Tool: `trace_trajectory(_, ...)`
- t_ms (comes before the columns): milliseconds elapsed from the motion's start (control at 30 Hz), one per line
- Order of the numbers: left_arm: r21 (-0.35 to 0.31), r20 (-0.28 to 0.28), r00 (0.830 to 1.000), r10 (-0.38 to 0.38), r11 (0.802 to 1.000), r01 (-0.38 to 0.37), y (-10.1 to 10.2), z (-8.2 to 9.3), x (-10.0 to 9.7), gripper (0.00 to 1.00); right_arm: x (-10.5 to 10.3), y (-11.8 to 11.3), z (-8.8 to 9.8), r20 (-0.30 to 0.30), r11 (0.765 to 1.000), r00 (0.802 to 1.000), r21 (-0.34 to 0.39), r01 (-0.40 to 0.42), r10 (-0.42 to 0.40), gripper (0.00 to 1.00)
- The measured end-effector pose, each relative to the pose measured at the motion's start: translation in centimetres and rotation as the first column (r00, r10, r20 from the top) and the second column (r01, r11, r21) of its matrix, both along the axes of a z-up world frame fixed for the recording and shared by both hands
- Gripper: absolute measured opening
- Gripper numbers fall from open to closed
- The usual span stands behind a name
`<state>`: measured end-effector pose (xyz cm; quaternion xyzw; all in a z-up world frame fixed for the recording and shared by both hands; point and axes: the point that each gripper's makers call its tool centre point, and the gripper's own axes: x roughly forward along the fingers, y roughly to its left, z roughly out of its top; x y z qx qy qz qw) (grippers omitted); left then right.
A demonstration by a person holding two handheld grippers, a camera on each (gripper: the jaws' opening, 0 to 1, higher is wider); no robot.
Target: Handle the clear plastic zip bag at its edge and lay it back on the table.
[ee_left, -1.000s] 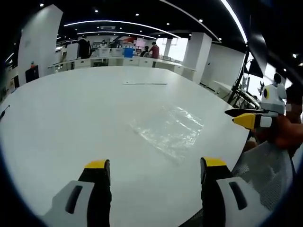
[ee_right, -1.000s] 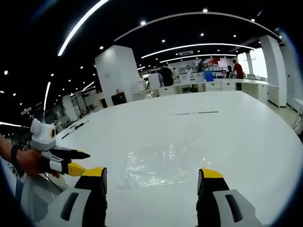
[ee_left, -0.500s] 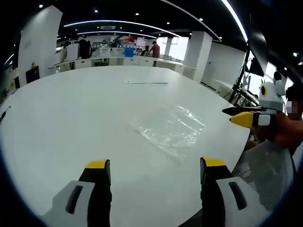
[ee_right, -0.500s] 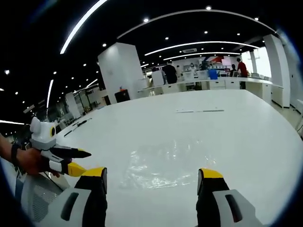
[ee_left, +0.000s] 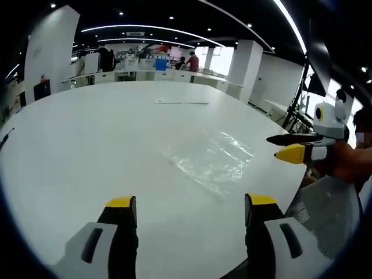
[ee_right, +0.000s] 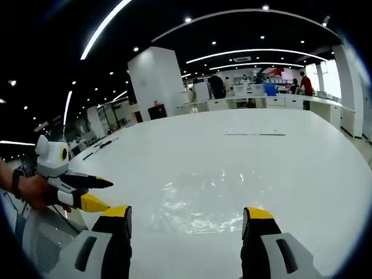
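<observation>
Our left hand-held gripper [ee_left: 189, 203] hovers over the near edge of the white counter [ee_left: 87, 145] with its yellow-tipped jaws spread wide apart and nothing between them. Our right hand-held gripper [ee_right: 186, 214] sits the same way, jaws well apart and empty, above the counter's near edge. In the left gripper view we see the right hand-held gripper coming in from the right side, held in a hand [ee_left: 349, 163] just off the counter's rim; in the right gripper view the left hand-held gripper shows at the left, gripped by a hand [ee_right: 32, 192]. The clear plastic zip bag [ee_left: 212, 158] lies flat on the counter, ahead of both sets of jaws and touched by neither; it shimmers under the ceiling lights. Farther along the counter lies a thin pale strip [ee_left: 181, 103]. Beyond that we see a white pillar [ee_right: 154, 81] and people [ee_left: 193, 61] standing at distant desks.
</observation>
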<state>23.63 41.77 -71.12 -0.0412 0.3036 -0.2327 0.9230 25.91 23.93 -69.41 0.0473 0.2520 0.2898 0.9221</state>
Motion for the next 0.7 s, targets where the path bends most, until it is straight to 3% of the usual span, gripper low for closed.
trace_trajectory(233,0.001,0.000,1.000,-0.001,1.000,0.001,-0.3,0.2,-0.2,0.74,1.3,0.3,0.1,0.007,1.000,1.000,-0.008,-0.002,0.002,0.75)
trace_trajectory(700,-0.005,0.002,1.000,0.012,1.000,-0.012,0.1,0.0,0.0,0.74,1.4,2.9,-0.6,-0.003,0.997,0.998,-0.024,-0.070,0.070,0.76)
